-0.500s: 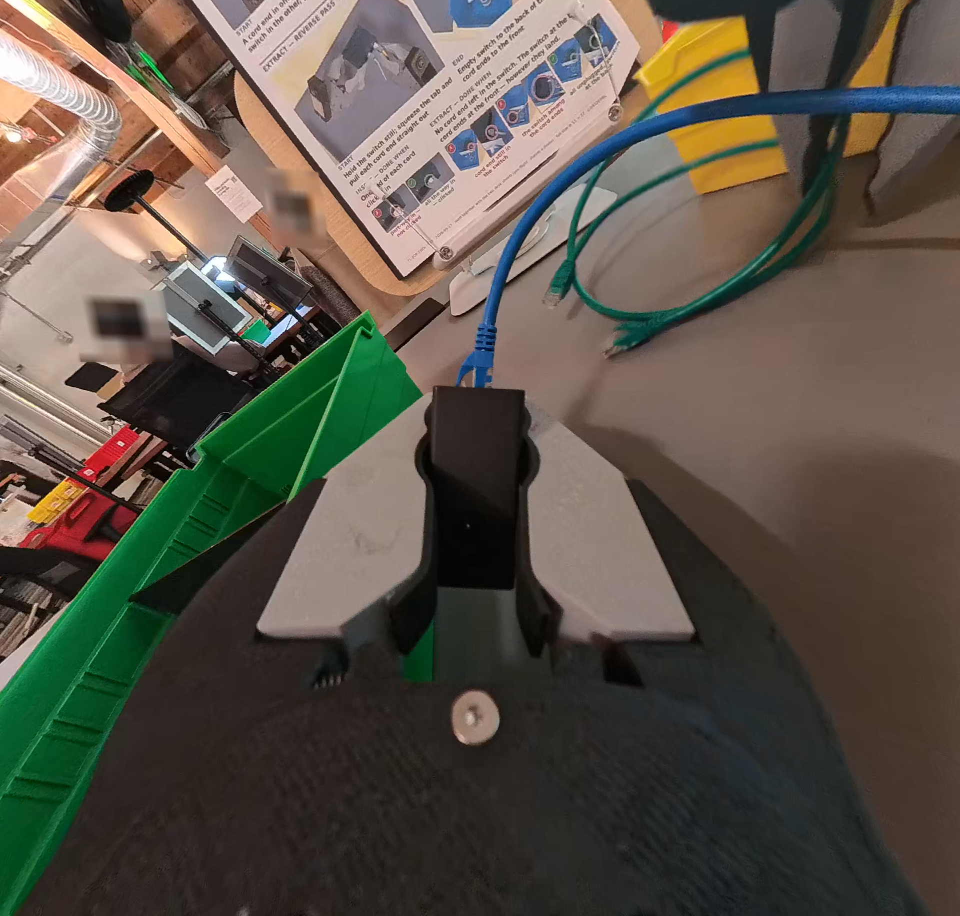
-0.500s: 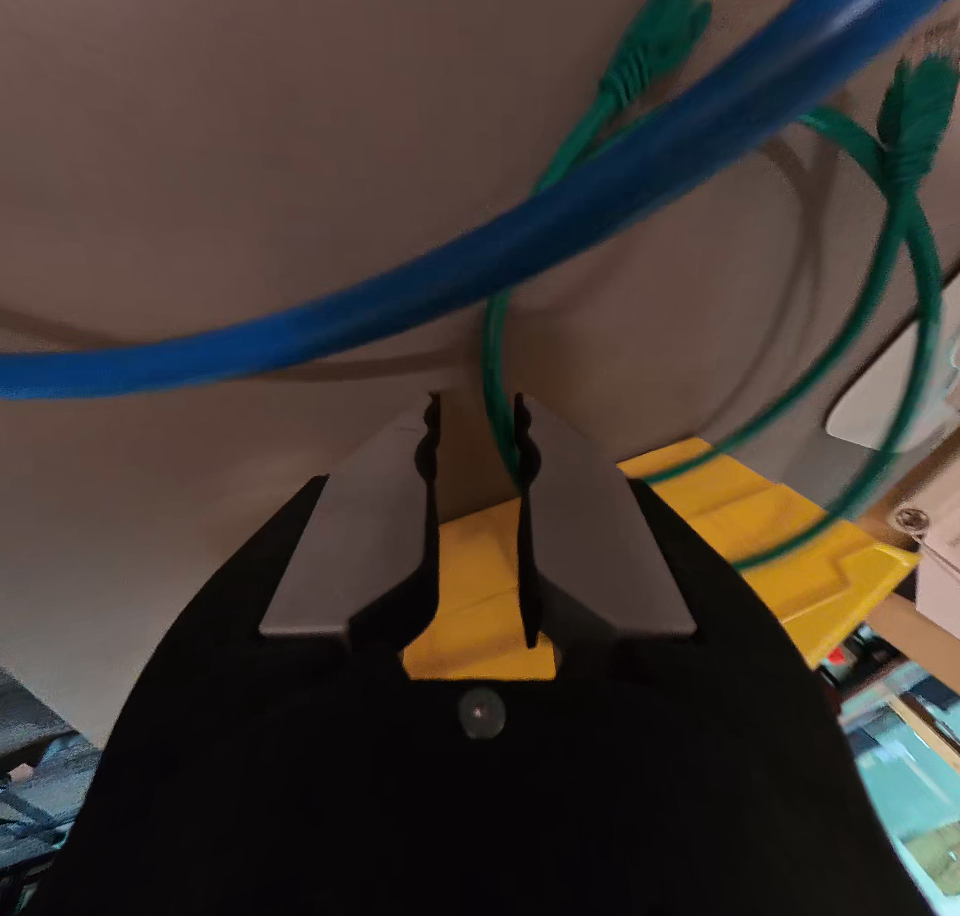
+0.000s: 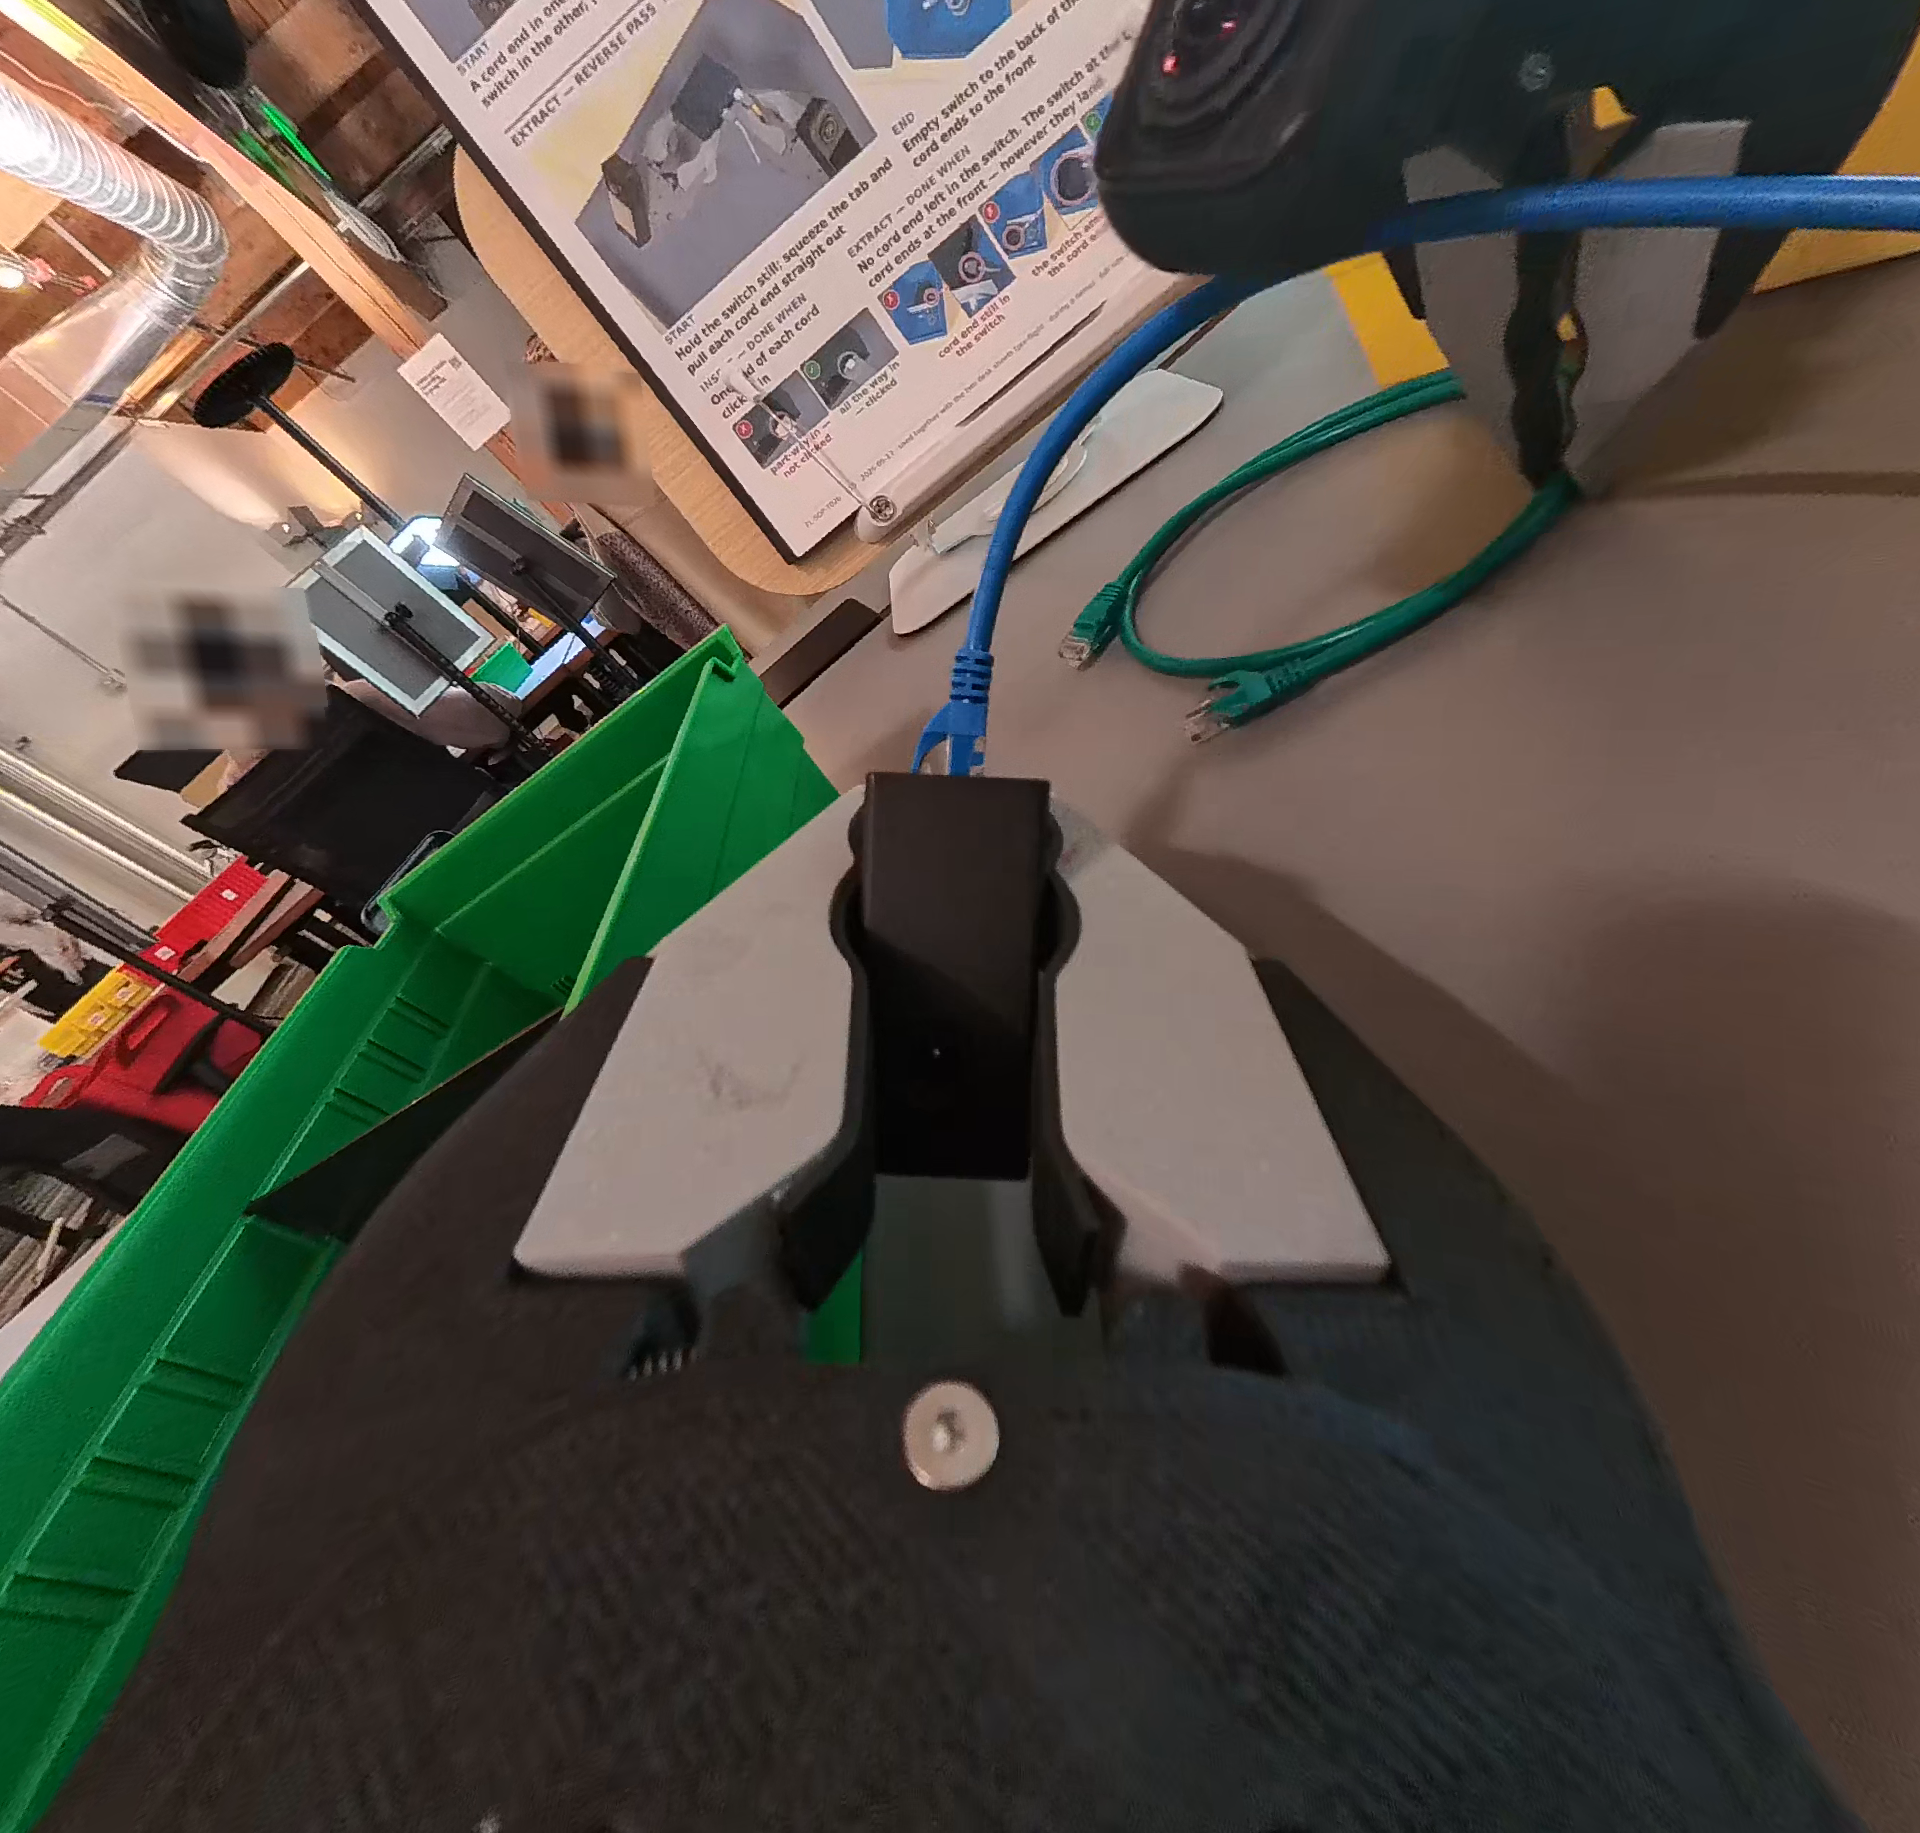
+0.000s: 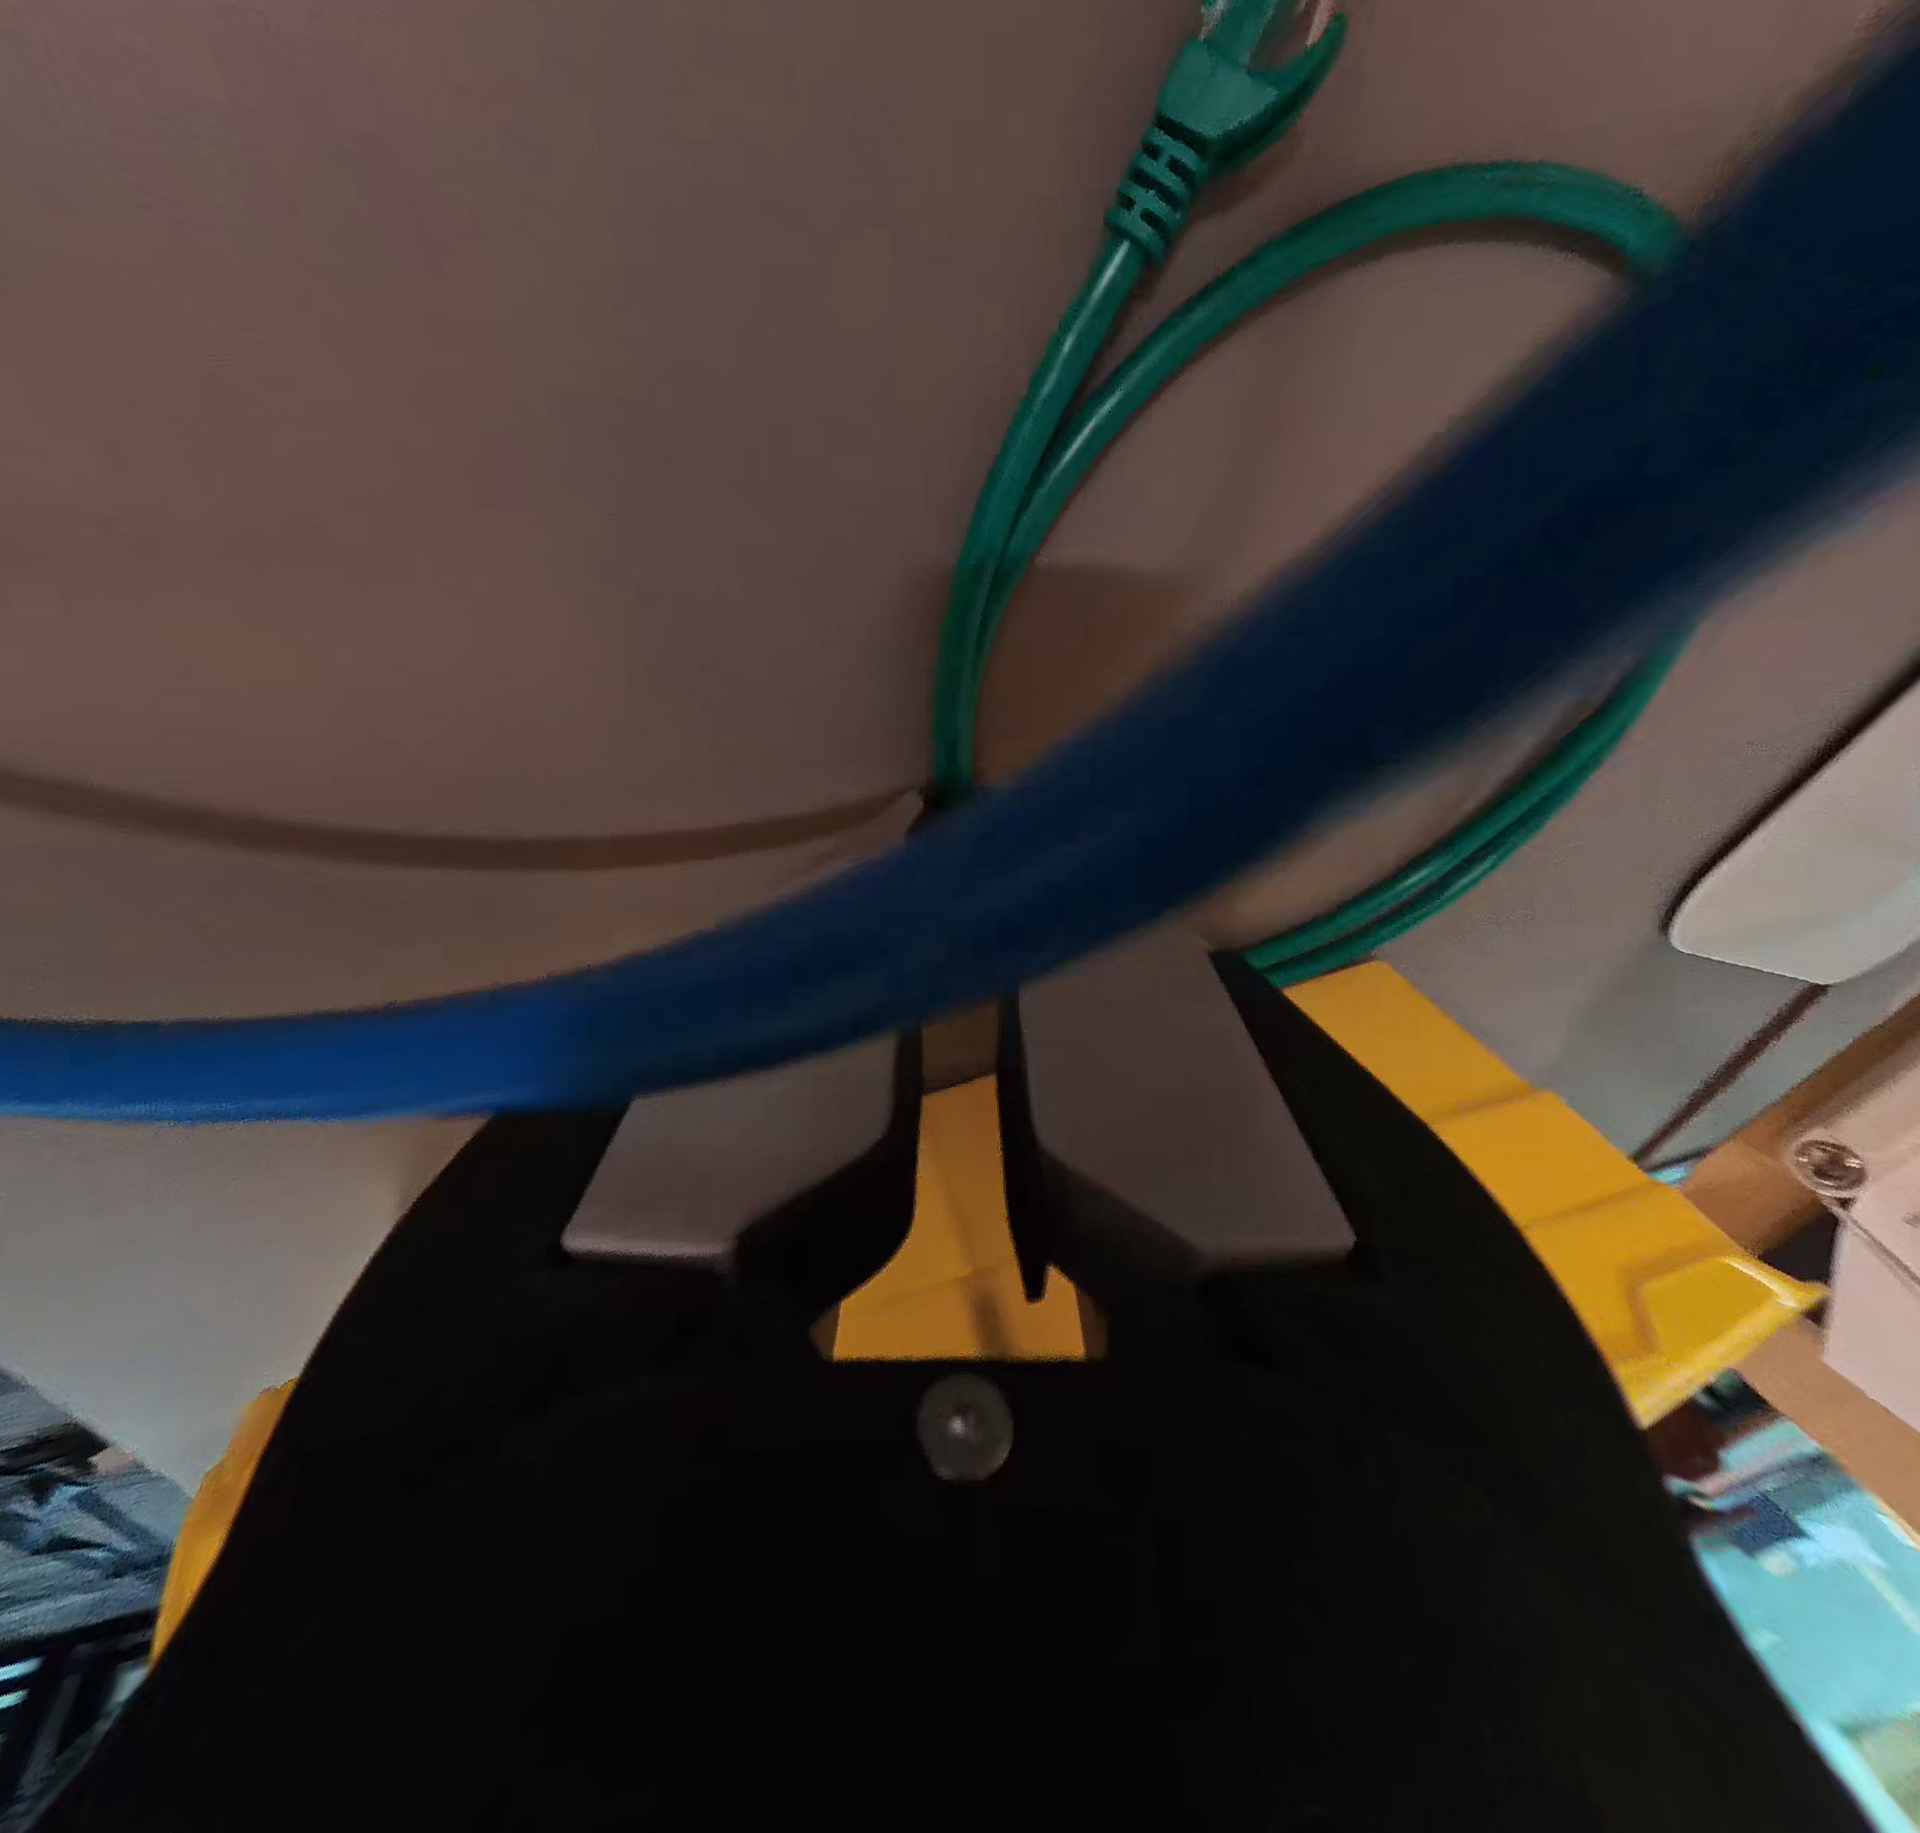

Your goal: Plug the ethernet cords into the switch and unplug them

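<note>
My left gripper (image 3: 956, 827) is shut on the black switch (image 3: 951, 1004) and holds it above the grey table. A blue cord (image 3: 997, 536) has its plug (image 3: 951, 734) at the switch's far end and arcs up to the right. A green cord (image 3: 1299, 651) lies looped on the table with both plugs free. My right gripper (image 3: 1548, 464) points down at the table, its fingers closed on the green cord's loop. In the right wrist view the blue cord (image 4: 1247, 744) crosses in front of the right gripper (image 4: 958, 817) and hides its fingertips; the green cord (image 4: 997, 495) runs in between them.
A green bin (image 3: 416, 1004) stands at the left of the switch. A yellow bin (image 3: 1382, 318) is behind the right gripper and also shows in the right wrist view (image 4: 1455, 1108). An instruction board (image 3: 779, 173) on a white base (image 3: 1091, 464) stands at the back. My hands' fingertips stand some 20 centimeters from each other.
My right gripper has come down to the table over the green cord and its jaws have narrowed around it. The left gripper and switch have hardly moved.
</note>
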A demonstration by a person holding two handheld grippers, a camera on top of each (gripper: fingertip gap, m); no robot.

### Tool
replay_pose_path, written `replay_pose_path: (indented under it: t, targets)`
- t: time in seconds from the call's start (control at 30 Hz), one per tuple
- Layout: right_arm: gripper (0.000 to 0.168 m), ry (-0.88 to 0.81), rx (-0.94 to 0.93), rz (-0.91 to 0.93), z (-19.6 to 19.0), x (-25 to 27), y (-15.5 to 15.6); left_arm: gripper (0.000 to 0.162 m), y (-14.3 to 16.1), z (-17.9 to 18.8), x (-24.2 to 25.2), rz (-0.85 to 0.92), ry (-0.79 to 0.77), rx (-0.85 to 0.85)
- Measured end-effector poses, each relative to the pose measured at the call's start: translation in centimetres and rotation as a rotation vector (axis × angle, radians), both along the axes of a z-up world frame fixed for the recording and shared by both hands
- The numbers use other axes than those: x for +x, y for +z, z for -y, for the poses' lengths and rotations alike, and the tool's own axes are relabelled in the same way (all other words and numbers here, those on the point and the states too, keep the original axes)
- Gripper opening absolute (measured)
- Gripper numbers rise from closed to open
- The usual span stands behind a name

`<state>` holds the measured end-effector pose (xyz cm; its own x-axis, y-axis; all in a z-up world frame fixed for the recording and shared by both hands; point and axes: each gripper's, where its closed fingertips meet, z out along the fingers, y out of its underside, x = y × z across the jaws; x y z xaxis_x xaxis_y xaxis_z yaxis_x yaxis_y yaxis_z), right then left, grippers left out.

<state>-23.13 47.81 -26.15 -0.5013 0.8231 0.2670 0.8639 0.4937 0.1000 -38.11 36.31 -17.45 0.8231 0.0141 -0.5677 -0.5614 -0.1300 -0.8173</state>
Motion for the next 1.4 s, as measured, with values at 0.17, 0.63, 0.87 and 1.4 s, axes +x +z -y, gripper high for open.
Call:
replay_pose_path:
  t: [0.17, 0.63, 0.87, 1.4]
  targets:
    - [0.005, -0.106, -0.125, 0.012, 0.1, 0.0, -0.1, 0.026, 0.0, 0.0, 0.0, -0.002, -0.001, -0.001]
    - [0.002, -0.279, -0.346, -0.47, -0.5, -3.8, 9.4, 0.026, 0.2, 0.1, -0.2, 0.019, -0.001, 0.01]
    - [0.001, -0.391, -0.577, -0.901, -0.1, -0.8, 21.6, 0.026, 0.2, 0.1, -0.2, 0.017, 0.0, 0.01]
    - [0.002, -0.404, -0.2, -0.402, 1.6, 18.8, 15.1, 0.026, 0.1, 0.1, -0.2, 0.004, 0.013, 0.004]
